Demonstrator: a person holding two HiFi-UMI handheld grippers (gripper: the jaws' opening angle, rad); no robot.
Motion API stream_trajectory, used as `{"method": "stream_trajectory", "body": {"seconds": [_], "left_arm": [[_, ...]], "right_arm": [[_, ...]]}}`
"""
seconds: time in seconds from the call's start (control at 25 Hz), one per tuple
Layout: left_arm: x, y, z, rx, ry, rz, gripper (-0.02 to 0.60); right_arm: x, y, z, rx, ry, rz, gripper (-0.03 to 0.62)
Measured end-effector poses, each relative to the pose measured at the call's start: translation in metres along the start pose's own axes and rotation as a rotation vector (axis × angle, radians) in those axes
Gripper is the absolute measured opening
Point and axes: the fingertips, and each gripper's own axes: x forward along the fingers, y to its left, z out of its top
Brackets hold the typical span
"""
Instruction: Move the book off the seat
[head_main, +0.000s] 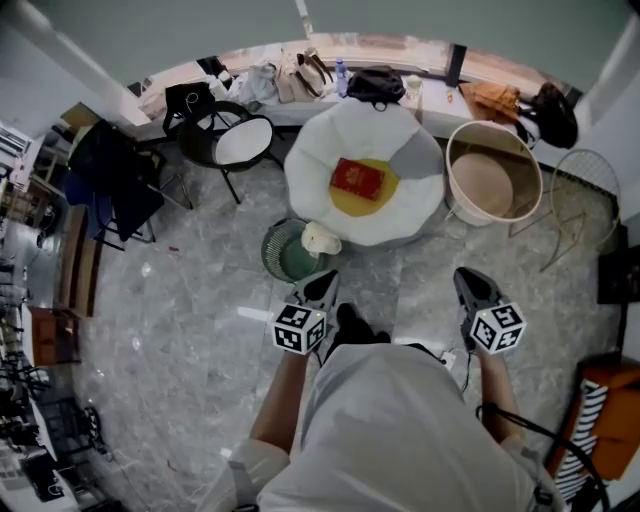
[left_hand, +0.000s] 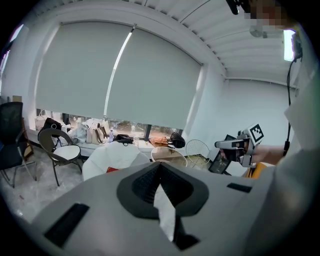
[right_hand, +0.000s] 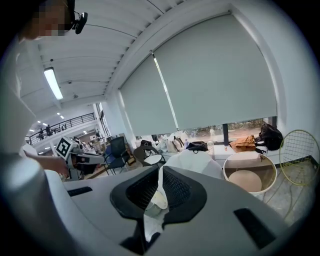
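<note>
A red book (head_main: 357, 178) lies on the yellow cushion of a white round seat (head_main: 410, 205) in the head view. Both grippers hang short of the seat, above the floor, and nothing is between their jaws. My left gripper (head_main: 324, 280) is shut and points at the seat's near left edge. My right gripper (head_main: 467, 277) is shut too, off the seat's near right side. In the left gripper view the seat (left_hand: 117, 155) shows ahead, with a red sliver of the book (left_hand: 112, 170) just over the shut left gripper (left_hand: 159, 167). The right gripper view shows the shut right gripper (right_hand: 160, 172) and the seat (right_hand: 192, 162) beyond.
A green round stool (head_main: 285, 252) with a white object on it stands between me and the seat. A large round tub (head_main: 492, 180) is at the seat's right, with a wire basket (head_main: 580, 195) beyond. A black chair (head_main: 240, 140) stands left. Bags line the window ledge (head_main: 430, 60).
</note>
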Motion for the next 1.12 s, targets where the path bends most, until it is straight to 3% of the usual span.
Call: {"method": "stream_trajectory", "body": {"seconds": [0.44,0.8,1.12], "left_arm": [[0.055,0.058,0.014,-0.019,0.026,-0.017,0.002],[0.132,0.139,0.074,-0.004,0.057,-0.071,0.002],[0.188,0.207,0.111,-0.03,0.056,-0.071,0.003]], "right_arm": [[0.066,-0.026,0.013,0.041,0.023,-0.018,0.049],[0.173,-0.058,0.077,0.045,0.035,-0.047,0.049],[0.273,-0.083,0.105,0.114,0.076,-0.062,0.049]]}}
